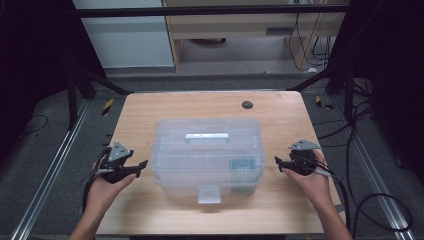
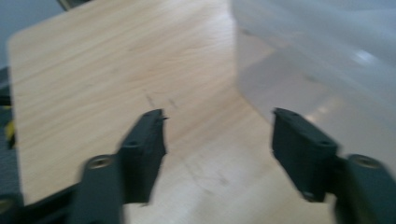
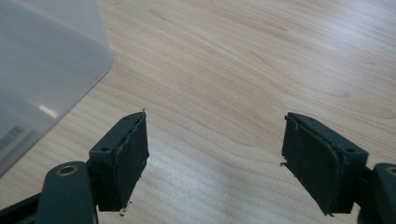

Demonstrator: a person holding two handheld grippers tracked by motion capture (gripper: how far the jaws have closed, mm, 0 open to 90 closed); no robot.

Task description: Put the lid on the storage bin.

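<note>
A clear plastic storage box [image 1: 207, 155] with a lid, a top handle and a front latch sits in the middle of the wooden table [image 1: 150, 107]. My left gripper [image 1: 142, 165] is held just left of the box, its jaws spread apart with nothing between them. In the left gripper view the gripper [image 2: 218, 135] hangs over bare wood, with the box wall [image 2: 317, 60] to the right. My right gripper [image 1: 278, 161] is just right of the box, also open and empty. In the right gripper view the gripper [image 3: 215, 140] shows wood between its jaws and the box corner [image 3: 46, 70] at the left.
A small dark round hole or plug [image 1: 247, 104] lies near the table's far edge. Cables [image 1: 380, 210] trail on the floor at the right. Dark frame legs stand beyond the table's far corners.
</note>
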